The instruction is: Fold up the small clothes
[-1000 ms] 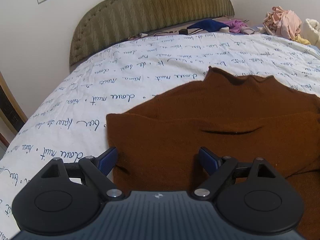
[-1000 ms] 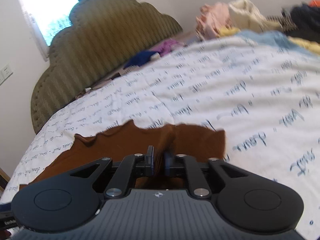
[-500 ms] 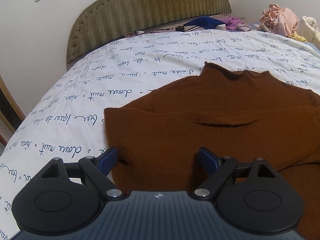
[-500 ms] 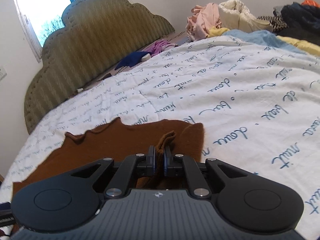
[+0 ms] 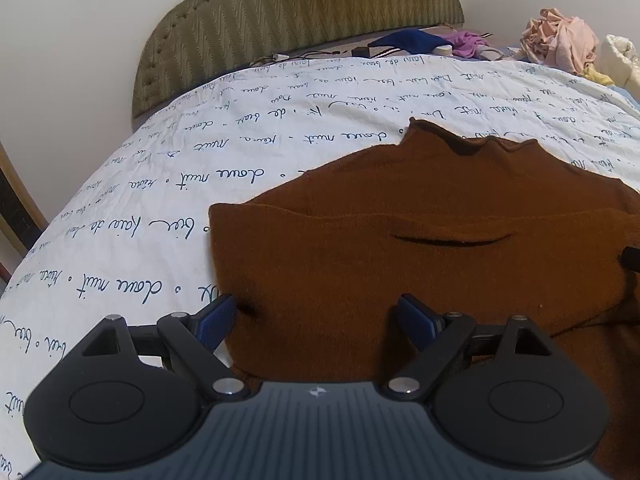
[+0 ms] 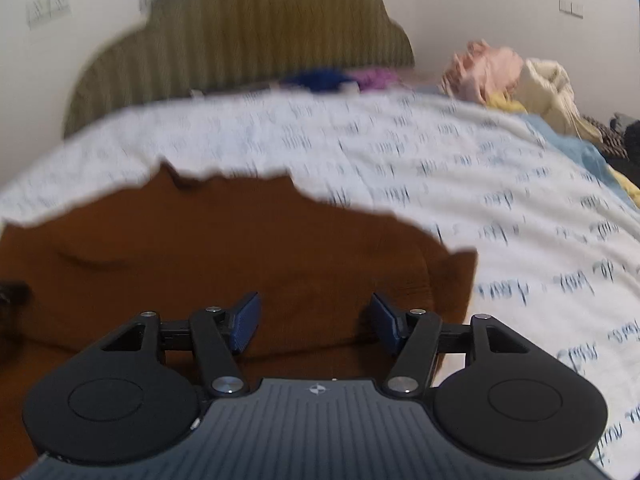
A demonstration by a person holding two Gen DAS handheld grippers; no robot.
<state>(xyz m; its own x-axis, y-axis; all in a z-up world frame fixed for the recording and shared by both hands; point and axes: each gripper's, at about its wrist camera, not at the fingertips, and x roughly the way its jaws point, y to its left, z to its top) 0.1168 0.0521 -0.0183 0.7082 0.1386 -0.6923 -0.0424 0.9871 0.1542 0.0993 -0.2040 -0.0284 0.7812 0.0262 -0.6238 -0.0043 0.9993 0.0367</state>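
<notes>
the right wrist view is blurred, so the print on the bed (image 6: pixel 460 184) is unreadable there. one brown sweater (image 5: pixel 420 248) lies flat on the bed, cut off at the frame edges. the left hand-held gripper (image 5: pixel 316 322) gapes over its near edge; the right hand-held gripper (image 6: pixel 314 322) has just been opening, pads clear of the cloth. one clothes pile (image 5: pixel 560 42) sits far off.

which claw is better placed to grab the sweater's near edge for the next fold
Left, probably. The left claw is wide open and sits right over the sweater's near left corner. The right claw has just been opening, nothing pinched between its pads, and its view is blurred.
</notes>
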